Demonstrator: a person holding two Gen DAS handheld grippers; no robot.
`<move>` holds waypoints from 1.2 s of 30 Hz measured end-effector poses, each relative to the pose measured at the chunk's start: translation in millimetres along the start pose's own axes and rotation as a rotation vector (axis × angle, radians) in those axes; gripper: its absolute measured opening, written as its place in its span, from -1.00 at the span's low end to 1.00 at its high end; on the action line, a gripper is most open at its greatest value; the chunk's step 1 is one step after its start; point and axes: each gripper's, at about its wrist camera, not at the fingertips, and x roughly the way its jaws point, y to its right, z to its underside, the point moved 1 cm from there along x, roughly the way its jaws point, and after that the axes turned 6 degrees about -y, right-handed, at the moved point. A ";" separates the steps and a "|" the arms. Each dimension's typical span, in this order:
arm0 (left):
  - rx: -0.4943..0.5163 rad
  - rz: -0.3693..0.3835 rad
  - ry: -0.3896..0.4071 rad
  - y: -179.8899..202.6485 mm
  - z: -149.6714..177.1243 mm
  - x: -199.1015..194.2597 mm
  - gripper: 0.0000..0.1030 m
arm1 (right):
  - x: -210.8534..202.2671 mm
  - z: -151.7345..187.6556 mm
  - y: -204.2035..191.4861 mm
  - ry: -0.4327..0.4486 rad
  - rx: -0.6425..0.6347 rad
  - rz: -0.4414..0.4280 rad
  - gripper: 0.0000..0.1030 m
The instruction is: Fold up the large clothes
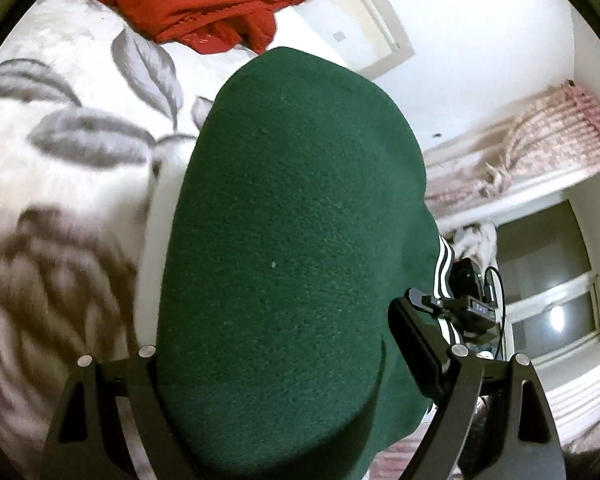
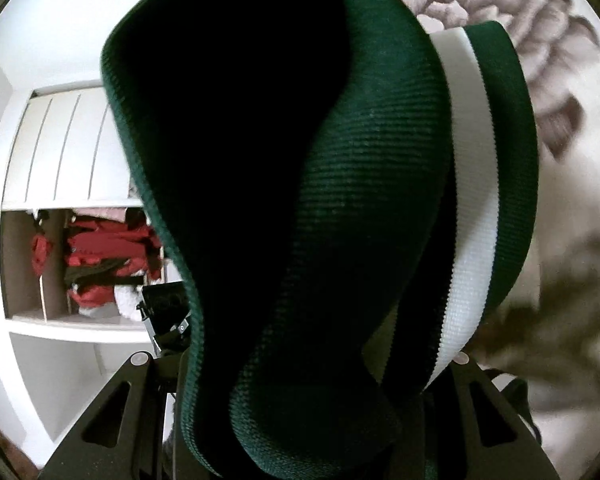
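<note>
Each camera rides its own hand-held gripper, looking along the fingers, pressed close against the green garment (image 1: 284,240). Both share it and the floral bedspread (image 2: 560,240); left faces a window, right a wardrobe.

- A white bedspread (image 1: 60,184) printed with grey flowers is seen.
- Pink curtains (image 1: 540,136) are bunched beside a window (image 1: 548,280).
- Red clothes (image 2: 100,260) are stacked in a white wardrobe (image 2: 60,152).

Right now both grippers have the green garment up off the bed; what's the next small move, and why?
Probably draw the two grippers apart to pull the green garment taut. It bulges thickly through the left gripper and hangs twisted from the right gripper, its white stripe curling around, so it isn't flat enough to lay on the floral bedspread.
</note>
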 end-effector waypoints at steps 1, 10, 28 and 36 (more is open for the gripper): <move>-0.012 -0.008 -0.008 -14.8 -12.4 10.4 0.68 | 10.9 -20.6 5.2 -0.002 0.008 0.008 -0.23; -0.054 -0.133 -0.192 -102.9 -31.0 79.2 0.73 | 113.7 -77.8 81.8 -0.059 0.084 0.093 -0.17; 0.245 -0.706 0.071 43.0 60.8 29.1 1.00 | 42.1 49.1 -34.0 0.218 -0.199 1.066 0.71; 0.293 -0.825 0.161 113.4 76.4 -20.4 1.00 | -2.7 148.1 -112.7 0.368 -0.174 1.140 0.75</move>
